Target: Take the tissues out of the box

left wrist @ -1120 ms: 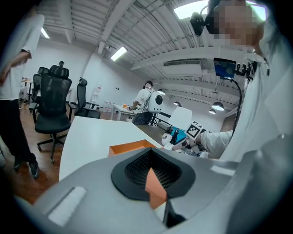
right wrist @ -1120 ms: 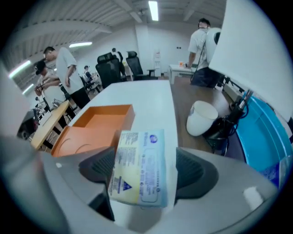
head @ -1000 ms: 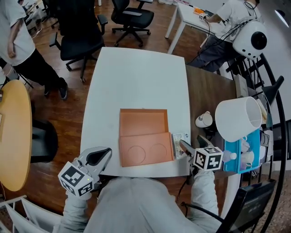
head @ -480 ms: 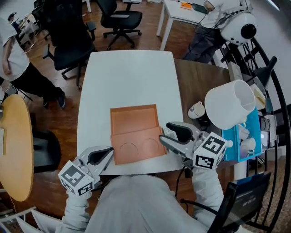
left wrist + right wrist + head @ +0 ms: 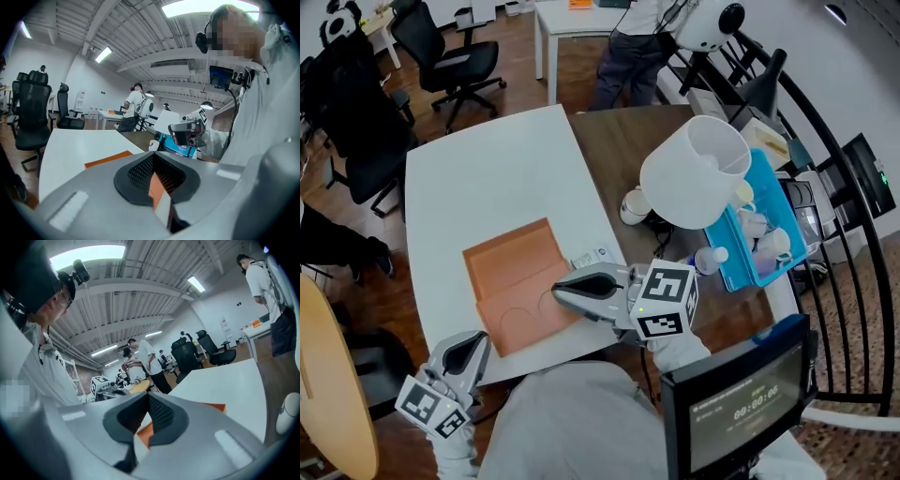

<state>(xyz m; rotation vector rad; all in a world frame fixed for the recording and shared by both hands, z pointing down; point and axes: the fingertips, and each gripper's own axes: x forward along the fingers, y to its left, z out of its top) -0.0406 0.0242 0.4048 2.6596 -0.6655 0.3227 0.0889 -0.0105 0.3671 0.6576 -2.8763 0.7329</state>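
Head view: the orange box (image 5: 514, 281) lies flat on the white tabletop (image 5: 487, 178), no tissues showing. The right gripper (image 5: 560, 292) is held, fingers clenched, at its right edge; the left gripper (image 5: 474, 345), likewise clenched, is kept low. The edge is best raised slowly, the box steadied.

The box (image 5: 514, 281) is plain orange, with two faint circle outlines on one half. The table (image 5: 487, 178) is white, and the desk (image 5: 614, 150) is dark brown wood grain. The lampshade (image 5: 698, 173) is white and the tray (image 5: 789, 208) bright blue. The left gripper (image 5: 478, 339) and right gripper (image 5: 558, 292) are pale grey with black meshed pads (image 5: 140, 171). Their cubes (image 5: 666, 300) carry black-and-white square markers. The chairs (image 5: 464, 61) are black, and the floor (image 5: 403, 300) is reddish-brown wood.
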